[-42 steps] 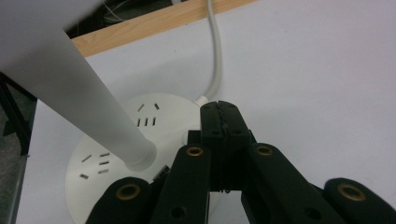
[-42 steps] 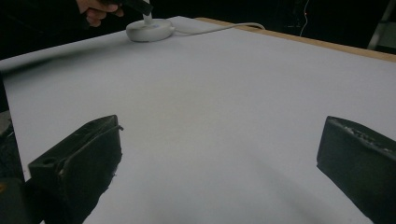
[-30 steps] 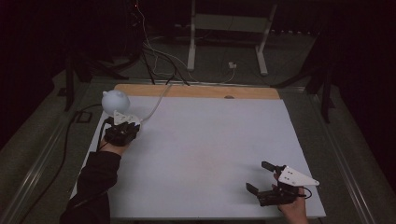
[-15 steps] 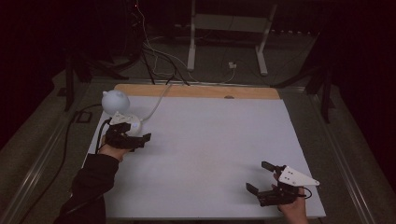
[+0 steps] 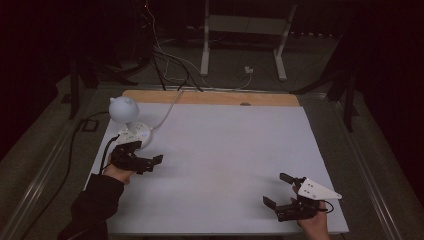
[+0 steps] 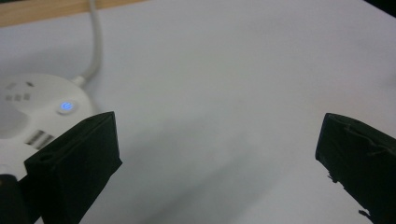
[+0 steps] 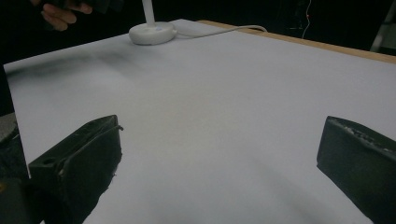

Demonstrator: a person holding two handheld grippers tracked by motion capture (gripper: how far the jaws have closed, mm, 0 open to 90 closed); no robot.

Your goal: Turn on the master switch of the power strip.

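Observation:
A small white desk lamp stands at the table's left rear, its round head above a disc base. The left gripper view has the base with a lit blue button close by on the left. My left gripper hovers just in front and to the right of the base. Its jaws have just been opening and now stand wide, with nothing but bare table between them. My right gripper rests low near the front right corner, open and holding nothing.
The lamp's white cable runs off the far edge, past a wooden strip. Behind the table a metal stand and loose cables sit on the dark floor. The white tabletop stretches between both grippers.
My left gripper has drawn away from the lamp base, towards the near side and slightly right, and its jaws went from nearly shut to wide. The right gripper has stayed put.

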